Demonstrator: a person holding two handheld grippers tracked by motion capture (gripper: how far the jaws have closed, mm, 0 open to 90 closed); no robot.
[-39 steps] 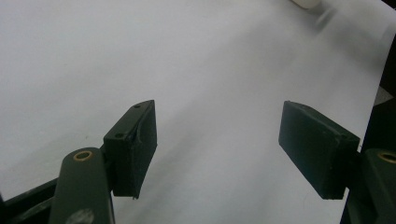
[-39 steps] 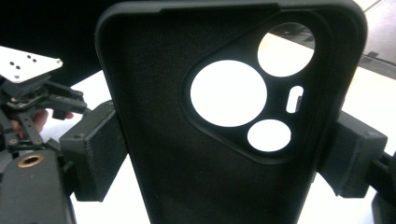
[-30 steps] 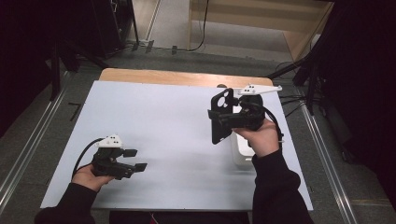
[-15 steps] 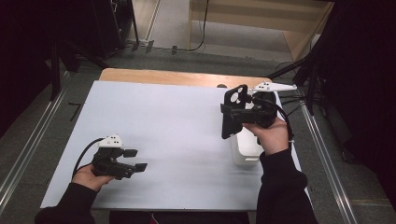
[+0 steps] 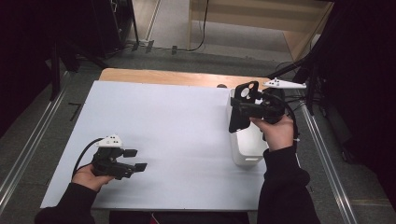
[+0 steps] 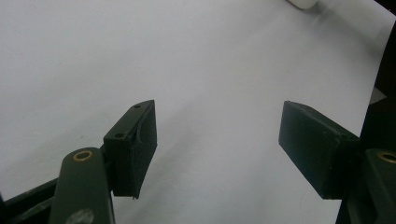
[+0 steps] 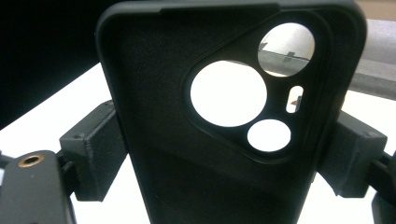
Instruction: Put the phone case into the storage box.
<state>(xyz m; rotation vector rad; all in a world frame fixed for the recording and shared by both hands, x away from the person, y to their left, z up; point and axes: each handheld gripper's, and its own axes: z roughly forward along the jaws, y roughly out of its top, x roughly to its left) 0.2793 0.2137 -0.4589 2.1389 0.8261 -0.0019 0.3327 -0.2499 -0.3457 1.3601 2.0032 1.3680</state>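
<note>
Here the right tongs (image 5: 239, 108) clamp a black phone case (image 7: 224, 121) upright above the white bin (image 5: 246, 144) near the counter's (image 5: 163, 126) right edge; the left tongs (image 6: 217, 144) gape empty; a slack squeeze could drop it askew.

The case (image 7: 219, 140) is cut off at the bottom edge — part of the box (image 5: 246, 148) is hidden behind it.
</note>
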